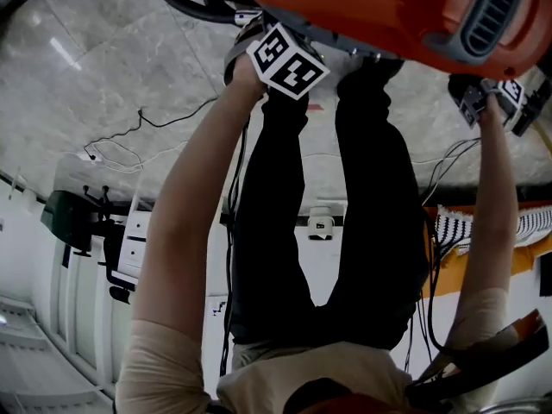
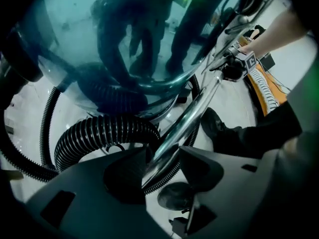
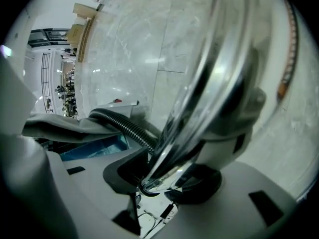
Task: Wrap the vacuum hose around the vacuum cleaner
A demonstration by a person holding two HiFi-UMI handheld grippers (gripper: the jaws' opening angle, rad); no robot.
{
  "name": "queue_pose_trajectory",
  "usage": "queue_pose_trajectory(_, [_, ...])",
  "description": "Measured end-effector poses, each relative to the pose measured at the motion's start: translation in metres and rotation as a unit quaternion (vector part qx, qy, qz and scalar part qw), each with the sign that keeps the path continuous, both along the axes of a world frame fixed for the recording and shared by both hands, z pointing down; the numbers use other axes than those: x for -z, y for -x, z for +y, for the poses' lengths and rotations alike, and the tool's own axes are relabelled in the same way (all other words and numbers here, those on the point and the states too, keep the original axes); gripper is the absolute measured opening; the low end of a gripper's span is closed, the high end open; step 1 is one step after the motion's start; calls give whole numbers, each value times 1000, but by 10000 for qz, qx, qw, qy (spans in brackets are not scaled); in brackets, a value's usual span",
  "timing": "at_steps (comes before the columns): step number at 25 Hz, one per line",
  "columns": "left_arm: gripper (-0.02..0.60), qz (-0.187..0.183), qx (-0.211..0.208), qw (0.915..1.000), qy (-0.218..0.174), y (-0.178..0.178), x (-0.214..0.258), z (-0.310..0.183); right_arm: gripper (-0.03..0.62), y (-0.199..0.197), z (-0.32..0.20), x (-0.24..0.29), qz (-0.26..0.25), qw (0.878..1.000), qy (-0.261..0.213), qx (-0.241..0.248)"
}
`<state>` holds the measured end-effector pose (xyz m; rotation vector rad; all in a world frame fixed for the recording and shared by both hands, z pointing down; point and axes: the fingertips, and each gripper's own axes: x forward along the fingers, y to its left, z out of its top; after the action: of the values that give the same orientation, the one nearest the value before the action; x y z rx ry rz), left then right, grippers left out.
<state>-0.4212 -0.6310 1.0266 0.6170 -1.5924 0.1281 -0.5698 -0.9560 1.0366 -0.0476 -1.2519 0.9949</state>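
Person's bent right over the orange plastic canister vacuum cleaner (image 1: 371,7), which sits on the grey marble floor (image 1: 103,67) by their feet, with both arms reaching down to it. The left tongs (image 2: 167,158) are clamped across the shiny chrome metal wand tube (image 2: 192,116), jaws fairly wide since the tube fills them. The right tongs (image 3: 162,176) pinch the same tube further along, with a narrower gap. Two grips make sense to me: a rigid tube would swing about otherwise, and steering it drags the black ribbed vacuum hose (image 2: 99,133) with it. The hose is already curled low against the vacuum's clear bluish dome (image 2: 99,29), so I'd guess the wand is being laid in to finish the wrap.
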Motion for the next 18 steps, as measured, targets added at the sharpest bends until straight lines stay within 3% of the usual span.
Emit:
queue_pose_trajectory(8, [213,-219,-267,9992,221,-20,-35,-5,170,-28,-3,-24,81,9986,-293,437])
queue_pose_trajectory(13, [213,-287,-574,9972,381,-14,-37,-18,254,-44,-4,-41,121,9966,-466,674])
queue_pose_trajectory(15, [213,-182,-749,9957,517,-19,-41,-15,299,-50,-4,-50,131,9956,-532,755])
queue_pose_trajectory(18, [213,80,-936,9935,638,-32,-49,-17,305,-59,-4,-63,144,9940,-636,875])
